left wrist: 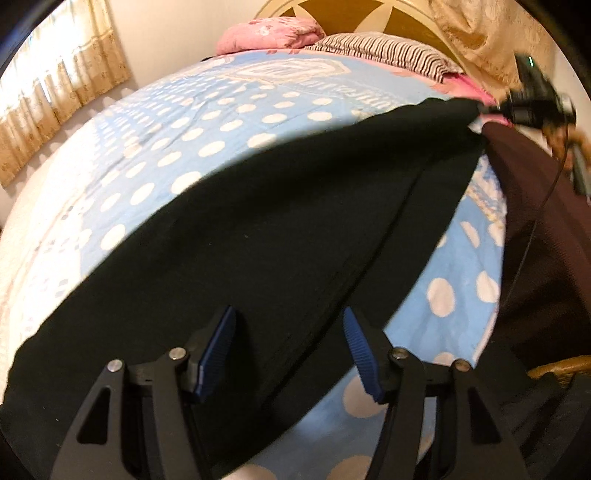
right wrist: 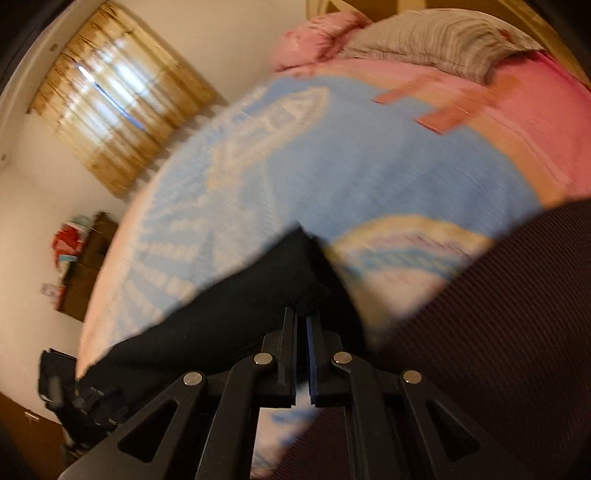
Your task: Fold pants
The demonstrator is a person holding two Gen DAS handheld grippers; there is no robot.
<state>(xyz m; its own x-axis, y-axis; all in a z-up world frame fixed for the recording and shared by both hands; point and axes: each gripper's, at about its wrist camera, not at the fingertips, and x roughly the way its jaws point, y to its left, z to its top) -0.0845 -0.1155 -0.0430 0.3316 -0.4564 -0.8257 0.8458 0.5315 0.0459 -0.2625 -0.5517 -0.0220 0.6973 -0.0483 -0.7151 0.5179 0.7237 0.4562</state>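
Pants (left wrist: 258, 229) pinched by right gripper (right wrist: 303, 317)

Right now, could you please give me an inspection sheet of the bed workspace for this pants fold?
Surface: bed with blue polka-dot cover, bare parts free.
Job's things: black pants spread across the cover.
Clutter: pink pillow, striped pillow at the headboard.
Grippers: left gripper jaws apart above the pants; right gripper shut on the pants.
Cables: thin black cable near the right gripper.
Surroundings: curtain, dark mesh chair back.
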